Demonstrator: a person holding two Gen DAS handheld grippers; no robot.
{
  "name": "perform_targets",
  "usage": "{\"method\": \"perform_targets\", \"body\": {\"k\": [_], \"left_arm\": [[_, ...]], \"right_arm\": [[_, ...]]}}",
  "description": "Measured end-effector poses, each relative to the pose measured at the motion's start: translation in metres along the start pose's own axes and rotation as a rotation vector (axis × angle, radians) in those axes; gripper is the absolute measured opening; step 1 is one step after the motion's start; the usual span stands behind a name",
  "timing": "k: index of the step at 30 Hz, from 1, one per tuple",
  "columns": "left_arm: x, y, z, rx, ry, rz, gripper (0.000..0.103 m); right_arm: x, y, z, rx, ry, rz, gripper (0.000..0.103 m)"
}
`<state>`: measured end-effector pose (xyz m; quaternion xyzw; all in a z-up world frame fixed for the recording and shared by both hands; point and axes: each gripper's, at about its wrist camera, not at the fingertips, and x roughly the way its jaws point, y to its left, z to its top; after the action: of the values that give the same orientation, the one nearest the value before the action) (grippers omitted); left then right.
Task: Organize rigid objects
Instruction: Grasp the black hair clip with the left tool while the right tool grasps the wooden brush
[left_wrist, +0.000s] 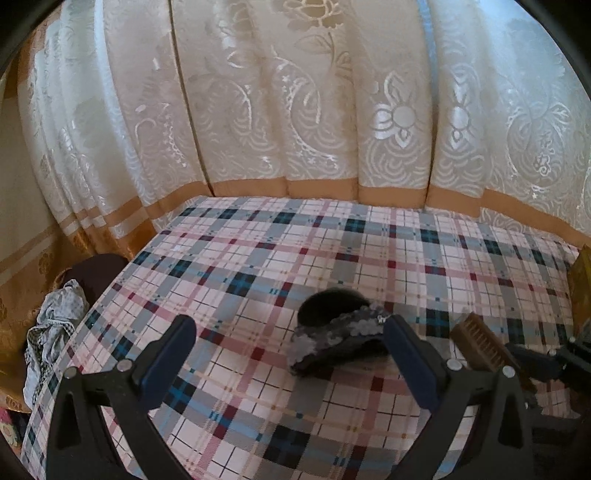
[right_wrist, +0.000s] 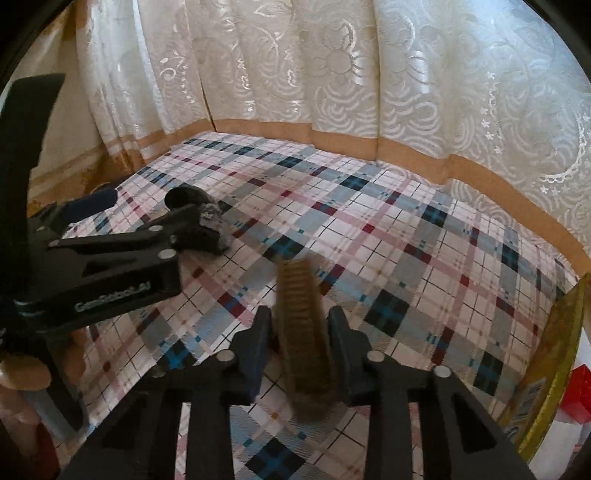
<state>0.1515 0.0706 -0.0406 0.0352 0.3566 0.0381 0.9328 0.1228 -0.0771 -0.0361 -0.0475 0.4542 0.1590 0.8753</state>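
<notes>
We count two grippers, one brush and one dark shoe on the plaid cloth (left_wrist: 258, 258).

The brush (right_wrist: 303, 332) is a narrow wooden block with rows of tan bristles, a rigid, oblong thing. Our right gripper (right_wrist: 299, 347) is clamped on it: the two blue pads press its long sides near the nearer end. Its long axis runs away from us along the fingers, toward the curtain (right_wrist: 332, 66), and the far end tips up off the cloth. In the left wrist view we see the same brush (left_wrist: 480, 343) at the right edge, angled with the right gripper (left_wrist: 532, 362) behind it.

Our left gripper (left_wrist: 290, 354) stands wide, its blue pads well apart with nothing between them but cloth. From the right wrist view it (right_wrist: 147, 210) reaches in from the left, level with the shoe.

The shoe (left_wrist: 340, 332) is dark and soft-looking, with a round opening at the far end and a band of grey sequins across its top. It lies just past the left gripper's right finger; whether they touch we cannot tell. In the right wrist view the shoe (right_wrist: 207, 225) lies left of the brush, apart from it.

The cloth is smooth, checked in pink, grey and blue. The curtain is cream lace with flower patterns and a tan hem.
</notes>
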Motion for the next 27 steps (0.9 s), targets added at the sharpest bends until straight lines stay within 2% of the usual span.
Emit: {"method": "perform_targets", "body": {"k": [2,7,10,12,14,16,17,18,23,27], "left_arm": [[0.003,-0.004,0.001,0.008,0.012,-0.007,0.103],[0.010,-0.019,0.006,0.030,0.030,-0.023,0.103],[0.021,-0.029,0.010,0.047,0.069,-0.009,0.103],[0.027,-0.029,0.010,0.043,0.101,0.021,0.097],[0.034,-0.025,0.009,0.022,0.138,0.005,0.093],[0.042,-0.016,0.008,-0.027,0.181,-0.030,0.085],[0.043,-0.011,0.007,-0.054,0.185,-0.068,0.075],[0.045,-0.007,0.007,-0.082,0.188,-0.113,0.071],[0.039,-0.006,0.006,-0.097,0.162,-0.127,0.070],[0.016,-0.011,0.006,-0.073,0.054,-0.096,0.070]], "right_arm": [[-0.001,0.000,-0.001,0.002,-0.002,0.009,0.028],[-0.008,-0.013,-0.006,0.084,-0.021,0.033,0.028],[-0.016,-0.017,-0.007,0.111,-0.060,0.023,0.028],[-0.019,-0.016,-0.007,0.106,-0.074,0.014,0.028],[-0.019,-0.015,-0.006,0.099,-0.077,0.011,0.028],[-0.020,-0.015,-0.006,0.097,-0.079,0.008,0.028],[-0.020,-0.015,-0.007,0.099,-0.081,0.008,0.028],[-0.020,-0.015,-0.006,0.099,-0.081,0.008,0.028],[-0.024,-0.015,-0.008,0.096,-0.104,0.004,0.028],[-0.033,-0.014,-0.009,0.095,-0.150,-0.015,0.028]]}}
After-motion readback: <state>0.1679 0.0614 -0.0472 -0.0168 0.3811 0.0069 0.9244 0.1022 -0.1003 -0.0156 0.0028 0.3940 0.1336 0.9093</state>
